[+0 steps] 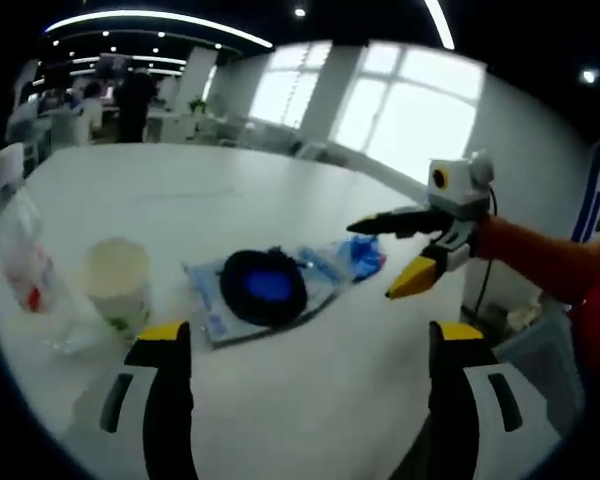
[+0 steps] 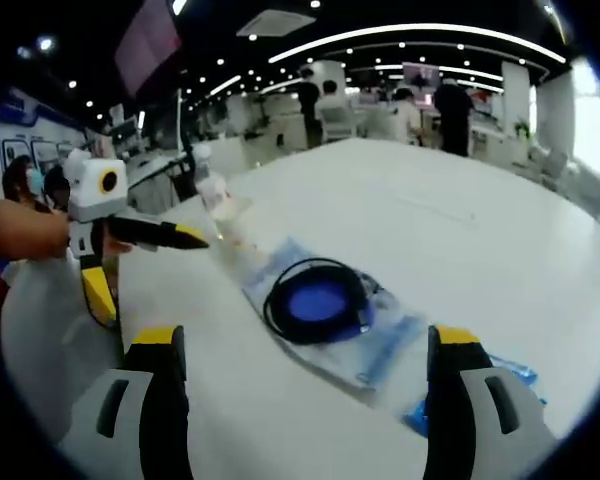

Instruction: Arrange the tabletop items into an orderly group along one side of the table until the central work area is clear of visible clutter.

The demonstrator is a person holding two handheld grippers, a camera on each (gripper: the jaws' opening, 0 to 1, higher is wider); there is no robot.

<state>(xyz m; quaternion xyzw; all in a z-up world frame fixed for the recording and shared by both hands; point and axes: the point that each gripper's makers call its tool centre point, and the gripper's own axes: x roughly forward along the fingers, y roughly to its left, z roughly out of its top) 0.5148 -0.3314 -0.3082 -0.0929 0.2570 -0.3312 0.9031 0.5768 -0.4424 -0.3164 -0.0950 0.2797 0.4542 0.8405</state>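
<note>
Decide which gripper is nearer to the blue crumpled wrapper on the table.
Right. The right gripper hovers open just beside the blue wrapper; the left gripper hangs off the far side, beyond the coiled cable bag.

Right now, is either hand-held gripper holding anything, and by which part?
Nothing is held. The left hand-held gripper and right hand-held gripper both stand open above the table.

Glossy plastic bag, smooth tbl

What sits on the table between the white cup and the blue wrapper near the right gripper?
In the left gripper view, a coiled black cable on a clear plastic bag lies between the white cup and the blue wrapper.
</note>
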